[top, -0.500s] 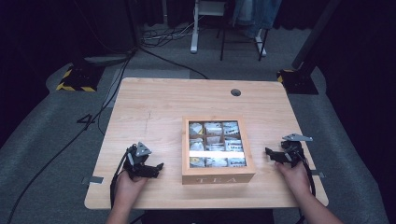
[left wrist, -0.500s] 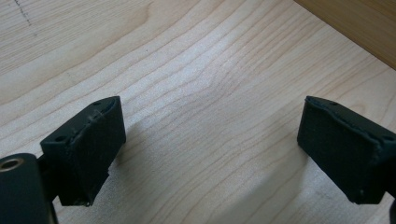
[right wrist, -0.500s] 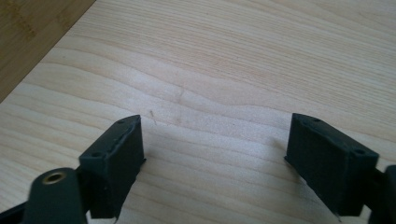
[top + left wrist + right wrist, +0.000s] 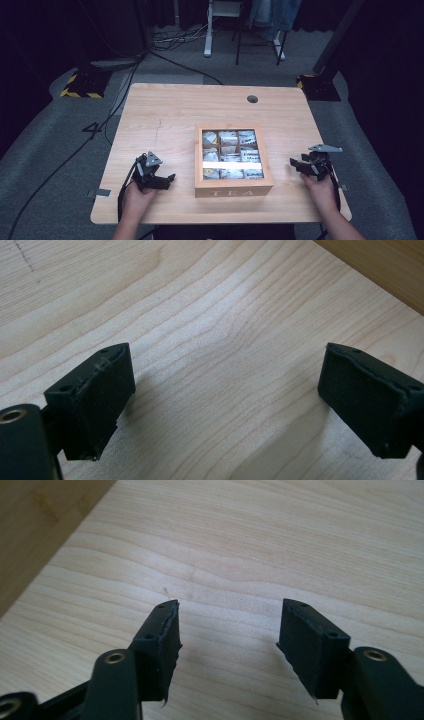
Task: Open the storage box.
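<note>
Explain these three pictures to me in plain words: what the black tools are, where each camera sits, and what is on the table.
A person sits at a wooden table with a hand-held gripper in each hand: the left hand-held gripper and the right hand-held gripper. The high view looks down from above. The other two views come from cameras riding on each tool, looking along its black jaws. Both sets of jaws are open with bare table between them; nothing is held. Between the hands stands a wooden tea box, its window lid showing compartments of tea bags.

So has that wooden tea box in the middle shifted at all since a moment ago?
No. The tea box sits at the same spot relative to the round hole in the table.
</note>
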A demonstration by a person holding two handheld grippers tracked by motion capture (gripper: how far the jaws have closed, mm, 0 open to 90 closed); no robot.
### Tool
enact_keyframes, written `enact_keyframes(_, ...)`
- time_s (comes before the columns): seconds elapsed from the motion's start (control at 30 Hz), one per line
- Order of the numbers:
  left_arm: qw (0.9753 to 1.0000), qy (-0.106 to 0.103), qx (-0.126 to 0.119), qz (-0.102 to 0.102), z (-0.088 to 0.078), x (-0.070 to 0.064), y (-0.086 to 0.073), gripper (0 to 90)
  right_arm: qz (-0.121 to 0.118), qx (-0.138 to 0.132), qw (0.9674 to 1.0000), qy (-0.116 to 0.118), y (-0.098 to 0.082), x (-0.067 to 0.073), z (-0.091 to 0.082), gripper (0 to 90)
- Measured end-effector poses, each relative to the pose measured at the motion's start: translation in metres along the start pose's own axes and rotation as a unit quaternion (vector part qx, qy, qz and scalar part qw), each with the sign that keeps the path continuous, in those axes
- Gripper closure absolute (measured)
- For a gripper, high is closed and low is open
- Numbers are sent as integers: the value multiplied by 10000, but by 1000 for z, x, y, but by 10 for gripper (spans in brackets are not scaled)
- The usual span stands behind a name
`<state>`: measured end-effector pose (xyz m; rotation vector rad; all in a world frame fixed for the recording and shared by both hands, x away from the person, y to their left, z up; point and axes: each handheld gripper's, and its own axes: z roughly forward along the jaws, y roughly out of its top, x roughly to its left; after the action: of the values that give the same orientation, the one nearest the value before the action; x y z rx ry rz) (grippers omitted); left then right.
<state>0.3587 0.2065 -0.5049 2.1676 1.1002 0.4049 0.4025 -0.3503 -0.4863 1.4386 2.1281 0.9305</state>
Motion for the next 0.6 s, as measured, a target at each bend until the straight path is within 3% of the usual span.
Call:
enact_keyframes(0.07, 10000, 17, -3, 10, 0, 0, 0, 88, 3, -149, 9999, 57, 2, 1, -9, 451)
enact_keyframes(0.27, 10000, 25, -2, 0, 0, 0, 0, 89, -58, -271, 9995, 166, 5, 7, -24, 550)
enact_keyframes(0.6, 10000, 27, -1, 0, 0, 0, 0, 89, -64, -620, 9966, 543, 10, 14, -42, 548)
